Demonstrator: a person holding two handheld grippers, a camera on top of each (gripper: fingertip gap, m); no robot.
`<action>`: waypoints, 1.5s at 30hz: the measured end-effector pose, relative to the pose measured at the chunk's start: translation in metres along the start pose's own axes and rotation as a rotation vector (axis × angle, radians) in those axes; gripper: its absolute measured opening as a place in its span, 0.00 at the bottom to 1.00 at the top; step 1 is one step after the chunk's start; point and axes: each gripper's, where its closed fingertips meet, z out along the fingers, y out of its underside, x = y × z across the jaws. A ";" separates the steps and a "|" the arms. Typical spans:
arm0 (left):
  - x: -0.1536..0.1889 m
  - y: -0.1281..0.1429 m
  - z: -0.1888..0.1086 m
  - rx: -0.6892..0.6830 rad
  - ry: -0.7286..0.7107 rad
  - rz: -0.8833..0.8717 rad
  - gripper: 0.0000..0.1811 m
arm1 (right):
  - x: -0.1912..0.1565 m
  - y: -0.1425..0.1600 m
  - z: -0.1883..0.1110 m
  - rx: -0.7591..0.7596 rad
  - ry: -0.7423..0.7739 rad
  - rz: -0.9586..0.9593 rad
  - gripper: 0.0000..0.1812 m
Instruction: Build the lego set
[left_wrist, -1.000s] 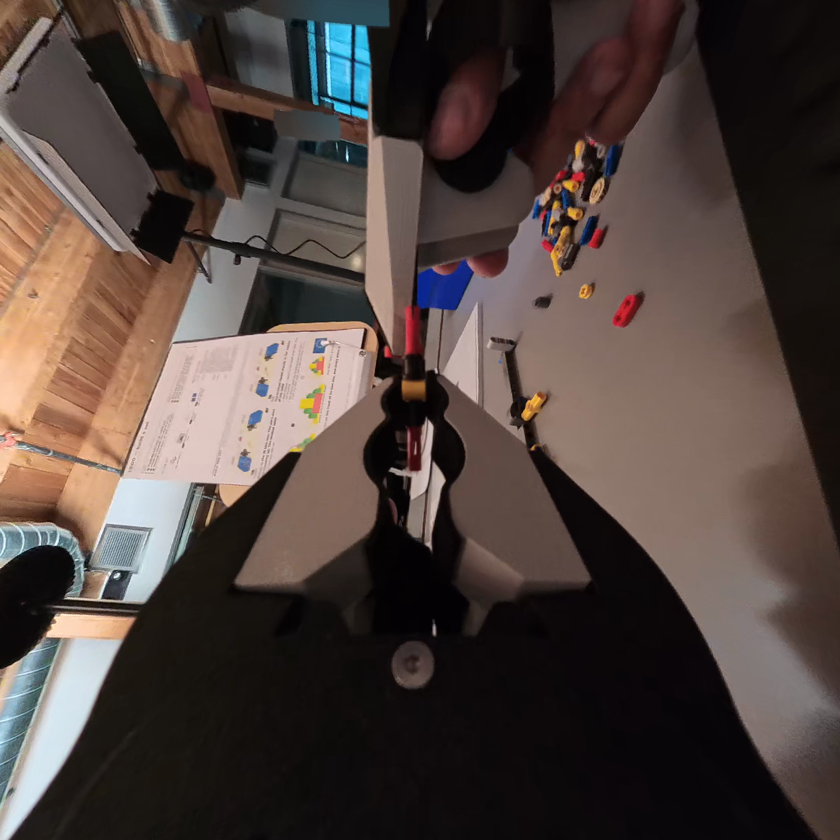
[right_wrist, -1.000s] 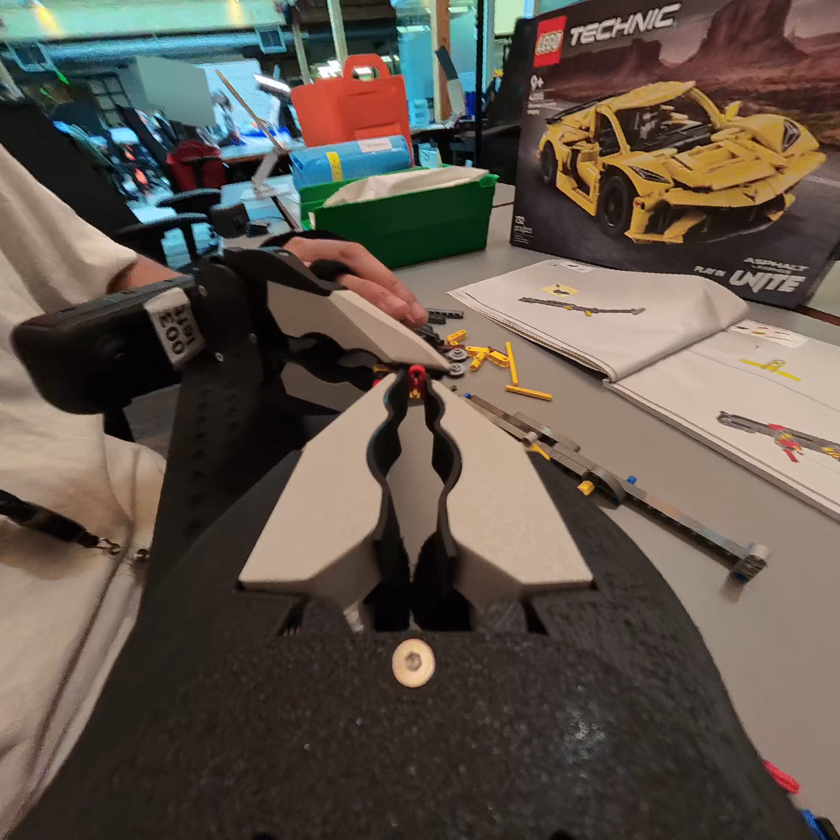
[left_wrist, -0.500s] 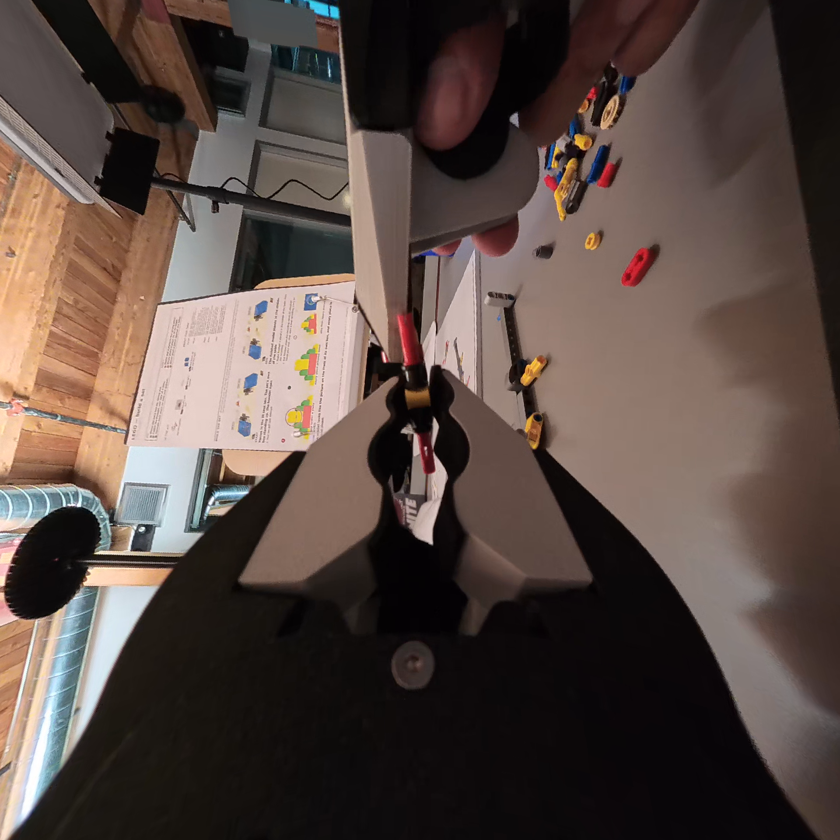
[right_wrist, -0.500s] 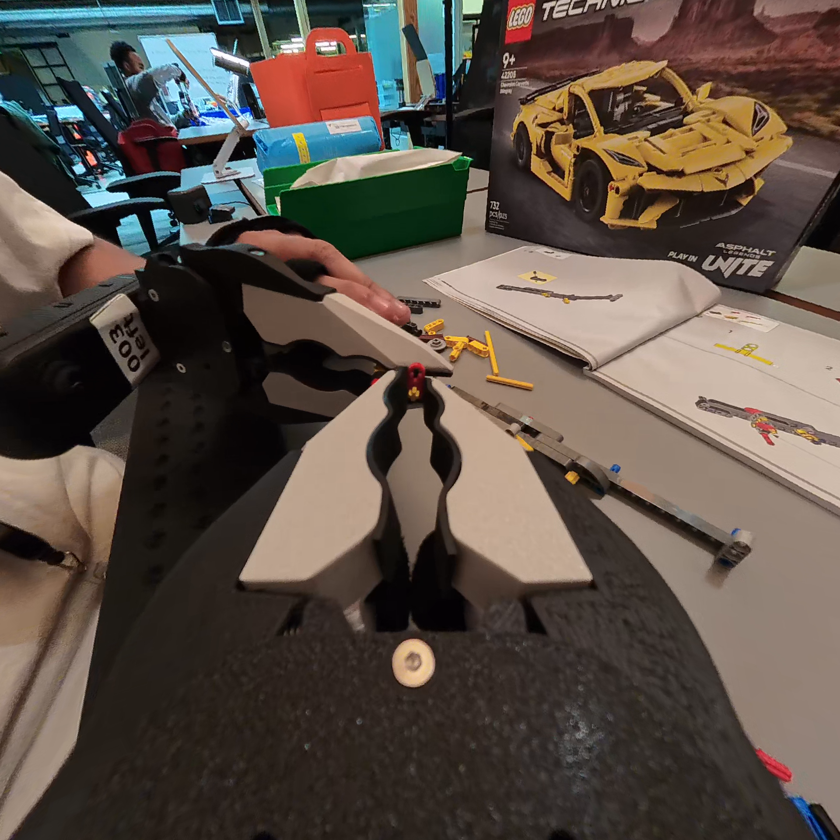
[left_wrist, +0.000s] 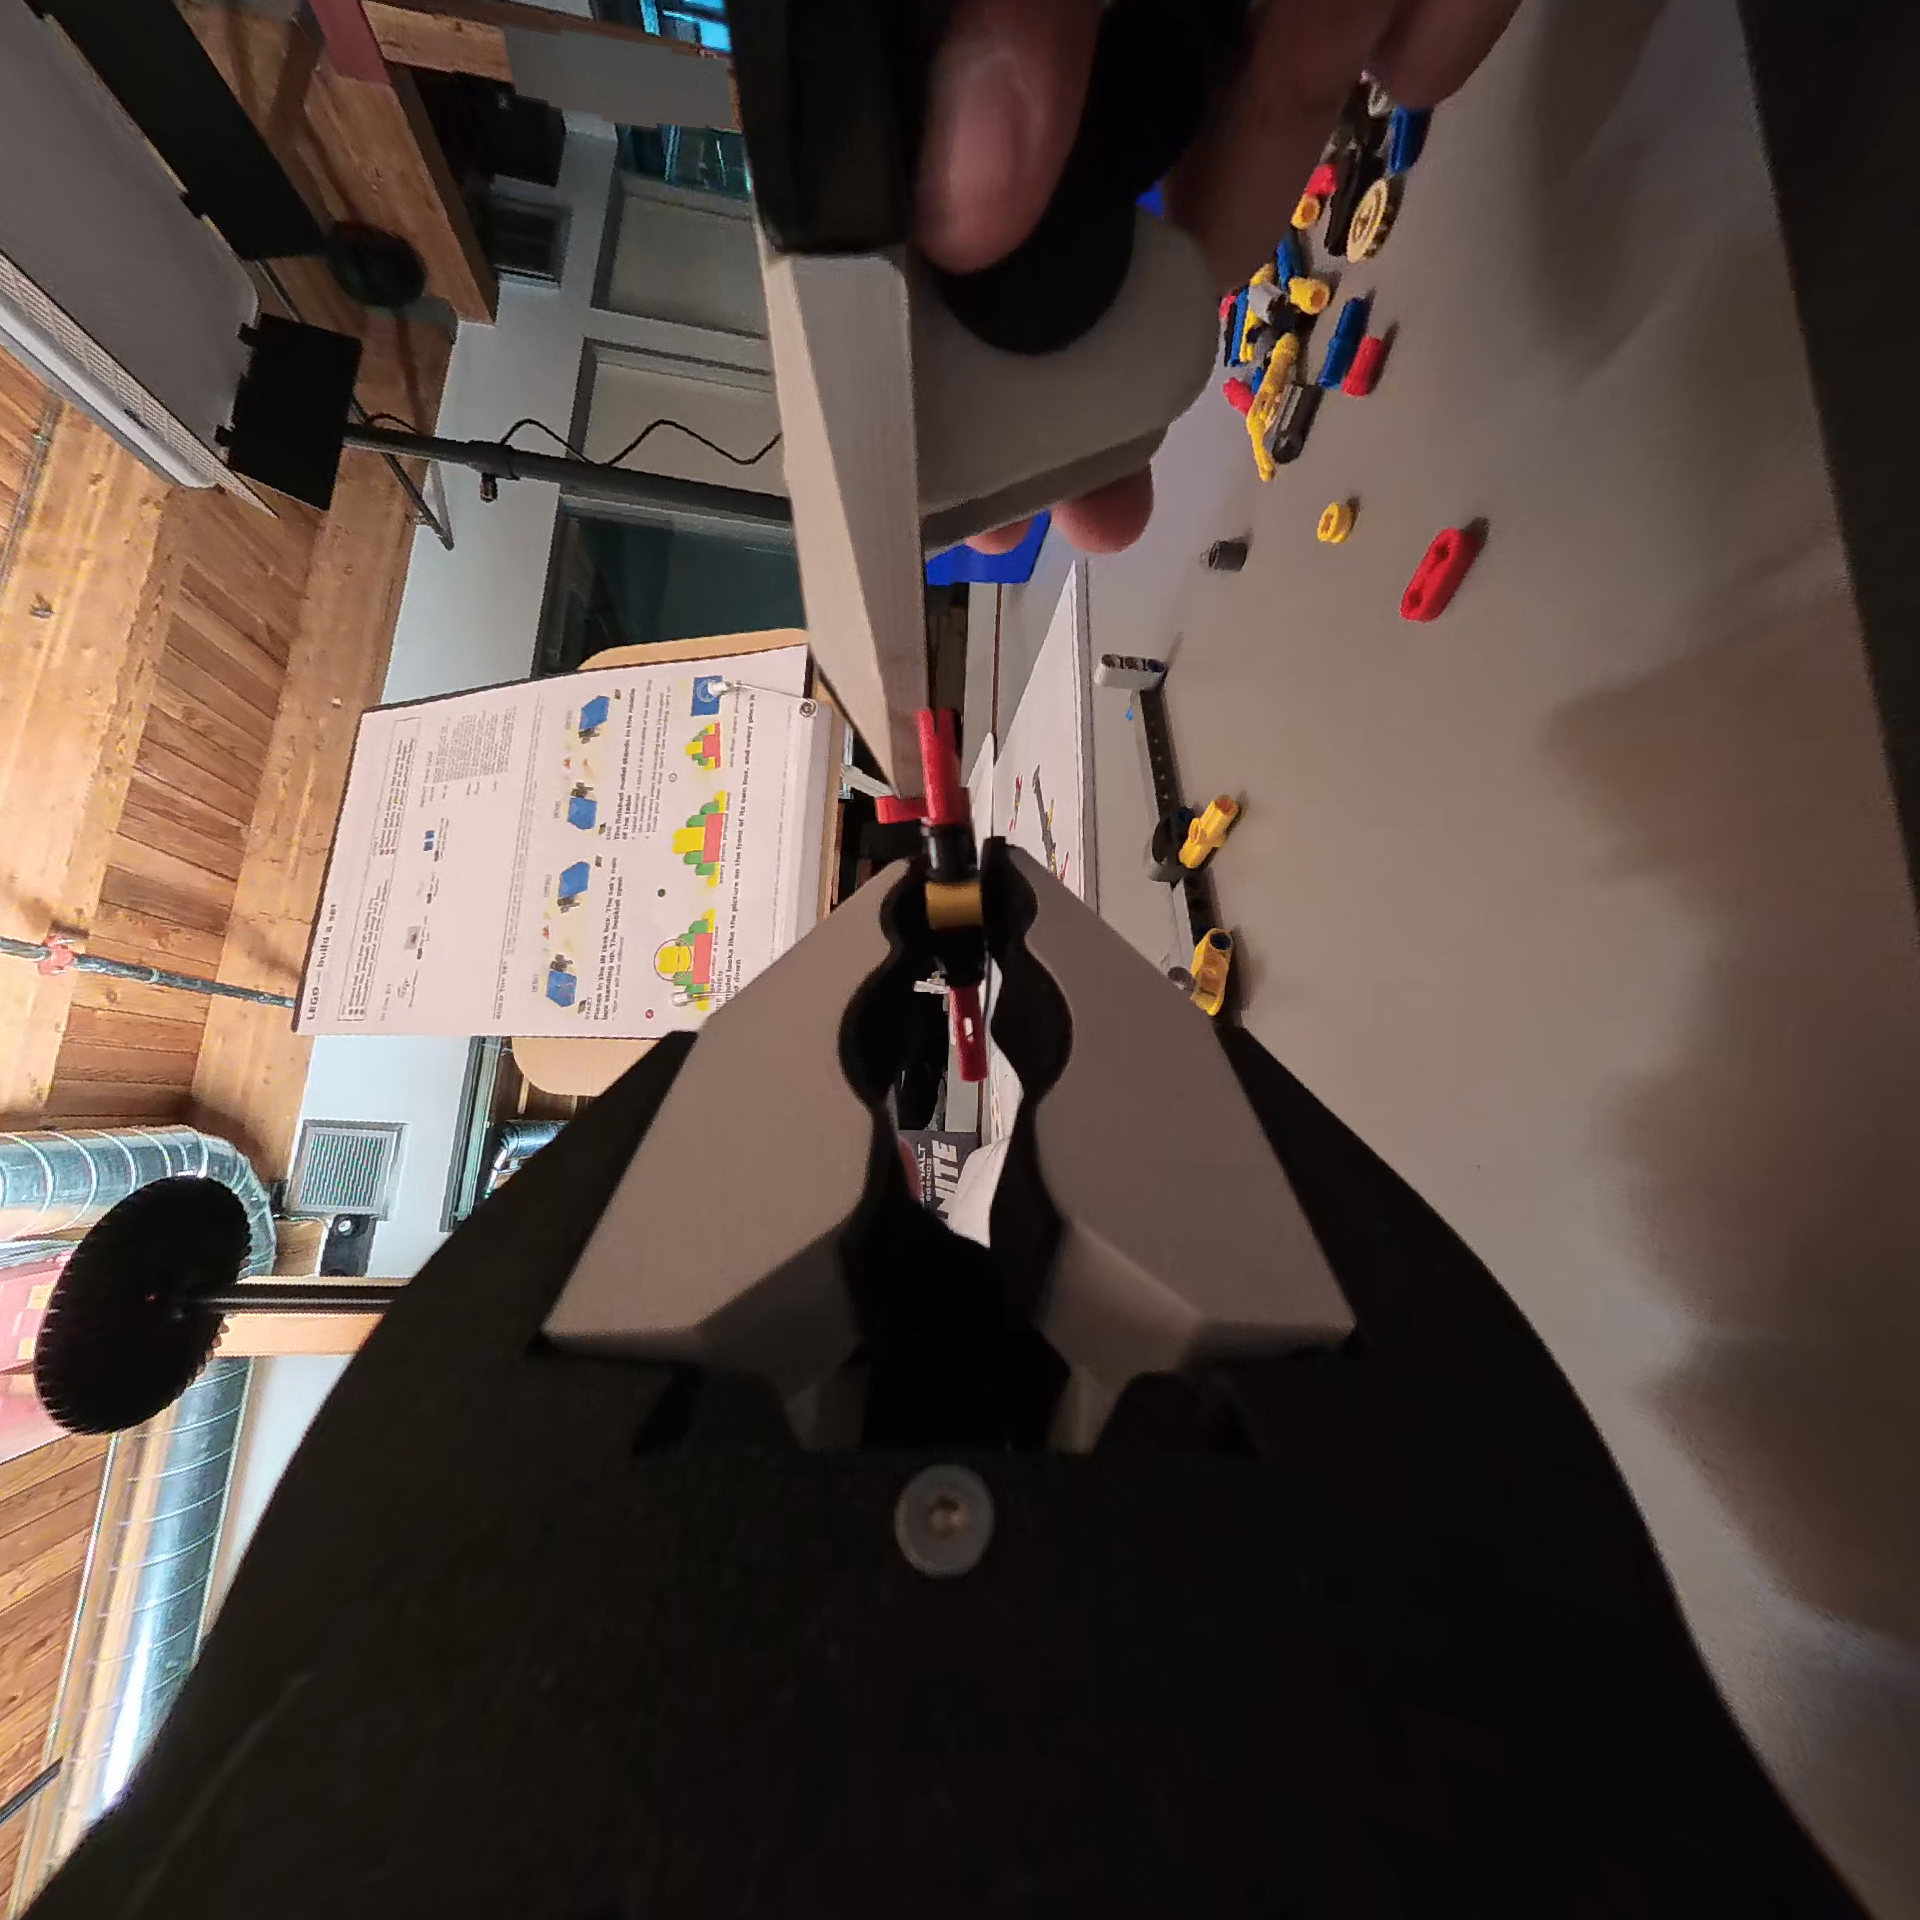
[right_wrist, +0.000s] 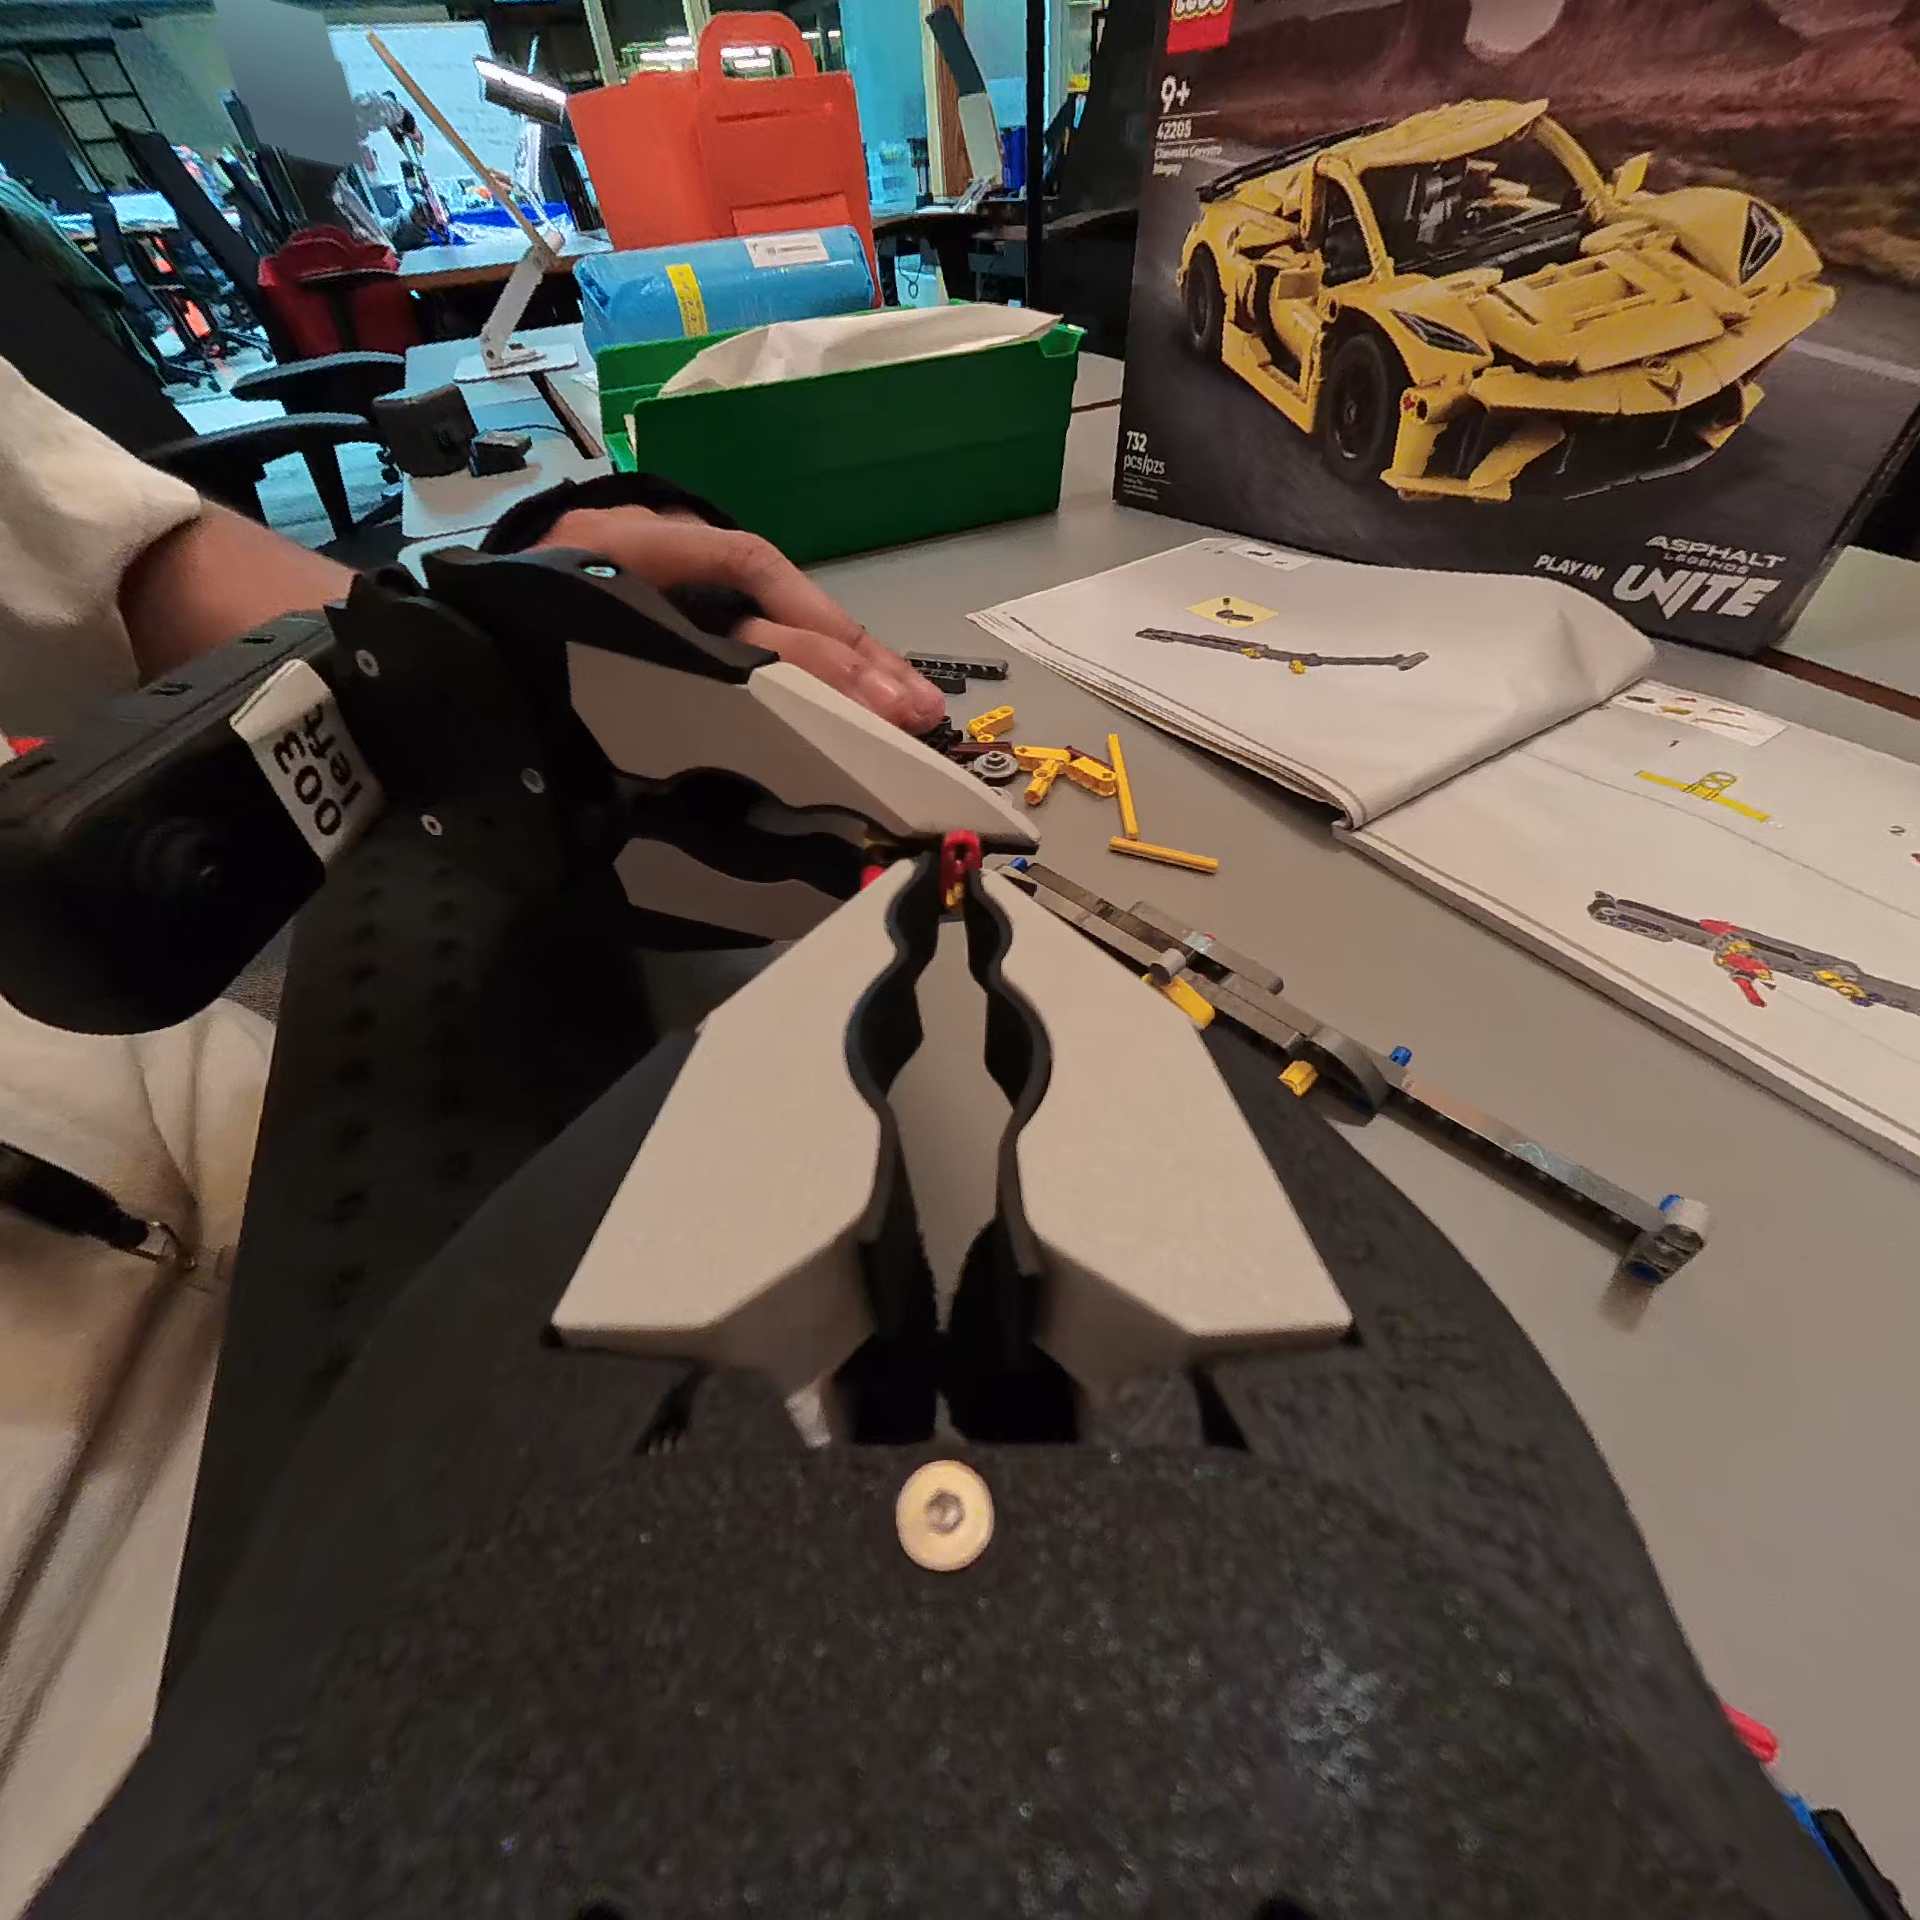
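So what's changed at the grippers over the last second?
The red axle and its yellow bush have tilted slightly between the two grippers, and a red cross piece now shows at the right gripper tip. Both wrist views have swung a little. The left gripper stays clamped on the bush; nothing was released.

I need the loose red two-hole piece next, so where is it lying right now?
In the left wrist view, the red two-hole piece lies alone on the grey table, right of a small yellow ring and below the pile of mixed pieces.
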 end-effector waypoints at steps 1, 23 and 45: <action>0.000 0.000 0.000 -0.001 0.002 0.000 0.03 | 0.000 0.000 0.000 -0.001 -0.001 0.001 0.02; -0.001 0.012 0.007 -0.013 0.018 -0.099 0.03 | 0.049 -0.020 -0.025 0.174 0.185 0.158 0.05; -0.002 0.034 0.016 -0.087 0.068 -0.327 0.03 | 0.019 -0.022 0.009 0.119 0.192 0.180 0.11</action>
